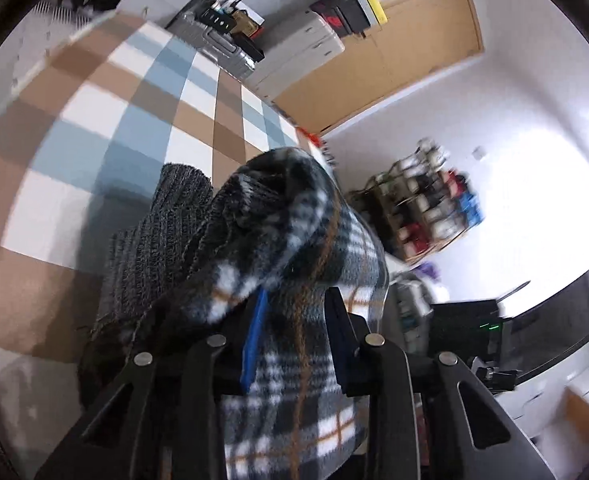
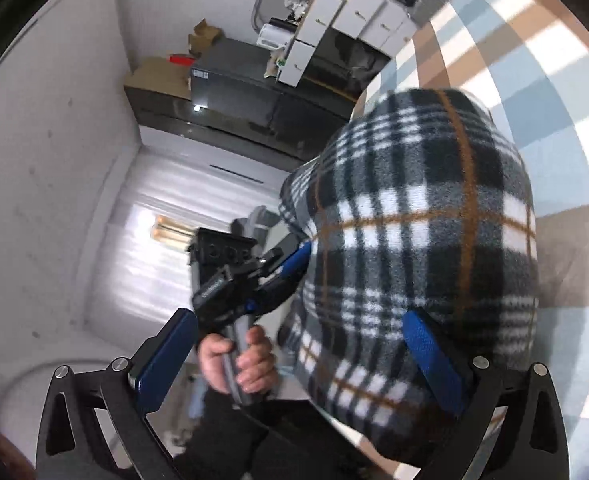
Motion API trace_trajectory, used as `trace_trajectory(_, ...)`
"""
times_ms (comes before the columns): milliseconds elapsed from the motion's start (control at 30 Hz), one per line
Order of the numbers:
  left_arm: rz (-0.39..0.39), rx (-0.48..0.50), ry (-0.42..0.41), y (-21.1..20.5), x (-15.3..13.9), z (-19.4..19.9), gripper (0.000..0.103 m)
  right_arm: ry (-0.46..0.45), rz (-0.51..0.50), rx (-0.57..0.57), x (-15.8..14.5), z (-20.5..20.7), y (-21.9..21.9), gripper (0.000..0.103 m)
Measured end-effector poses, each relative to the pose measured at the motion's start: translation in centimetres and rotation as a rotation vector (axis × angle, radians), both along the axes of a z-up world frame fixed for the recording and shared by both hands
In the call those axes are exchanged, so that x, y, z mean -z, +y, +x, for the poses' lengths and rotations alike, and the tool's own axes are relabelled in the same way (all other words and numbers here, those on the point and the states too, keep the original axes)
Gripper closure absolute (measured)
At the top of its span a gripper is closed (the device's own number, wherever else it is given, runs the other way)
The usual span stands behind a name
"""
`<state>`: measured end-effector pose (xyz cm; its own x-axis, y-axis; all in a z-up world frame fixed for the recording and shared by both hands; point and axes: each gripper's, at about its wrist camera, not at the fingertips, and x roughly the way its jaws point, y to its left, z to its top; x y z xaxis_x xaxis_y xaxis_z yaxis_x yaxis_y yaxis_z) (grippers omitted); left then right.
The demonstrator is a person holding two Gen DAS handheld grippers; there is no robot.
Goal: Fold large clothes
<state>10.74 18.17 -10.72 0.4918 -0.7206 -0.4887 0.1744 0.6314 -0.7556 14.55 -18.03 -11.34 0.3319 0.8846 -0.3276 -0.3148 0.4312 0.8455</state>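
A black, white and brown plaid fleece garment [image 1: 314,248] with a dark grey knitted lining [image 1: 166,240] hangs bunched above a checked brown, blue and white surface [image 1: 106,128]. My left gripper [image 1: 294,312] is shut on the plaid fabric, which fills the gap between its fingers [image 1: 254,336]. In the right wrist view the plaid garment [image 2: 414,220] drapes over the right finger [image 2: 430,352]. My right gripper [image 2: 294,344] is open wide, with nothing clamped. The left gripper [image 2: 290,268] shows there too, held in a bare hand [image 2: 238,360] and pinching the garment's edge.
White drawer cabinets [image 1: 298,52] and a silver suitcase [image 1: 214,40] stand by a wooden door [image 1: 394,52]. A loaded shelf rack [image 1: 422,204] stands against the wall. In the right wrist view there are a dark cabinet [image 2: 246,96], cardboard boxes [image 2: 154,76] and white drawers [image 2: 354,12].
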Motion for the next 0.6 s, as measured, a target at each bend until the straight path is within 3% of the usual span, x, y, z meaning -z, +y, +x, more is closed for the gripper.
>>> trace_trajectory(67,0.133,-0.037,-0.102,-1.3,-2.3,-1.8,0.070,-0.077,-0.121,0.048,-1.5,-1.4,1.0,0.000)
trace_trajectory(100,0.160,-0.045,-0.137,-1.7,-2.7,-2.4,0.049,-0.115,-0.173,0.070,-2.1,-2.0,1.4,0.000)
trace_trajectory(167,0.236,-0.092,-0.247,-2.7,-5.1,-4.7,0.023,-0.189,-0.230,0.107,-3.3,-3.2,2.0,0.000)
trace_trajectory(300,0.351,-0.173,-0.387,-4.0,-8.1,-8.1,0.021,-0.374,-0.303,0.210,-6.0,-6.3,2.7,0.000)
trace_trajectory(333,0.392,-0.200,-0.421,-4.4,-8.8,-9.0,0.016,-0.418,-0.328,0.245,-6.5,-6.9,2.8,0.000)
trace_trajectory(400,0.508,-0.275,-0.456,-5.1,-9.3,-10.3,0.010,-0.507,-0.396,0.332,-7.5,-8.4,2.8,0.000)
trace_trajectory(467,0.559,-0.319,-0.500,-5.4,-9.3,-11.2,0.010,-0.609,-0.462,0.415,-8.4,-10.3,2.9,0.000)
trace_trajectory(600,0.647,-0.345,-0.534,-6.4,-9.6,-12.5,0.010,-0.730,-0.527,0.467,-8.6,-13.1,3.4,0.000)
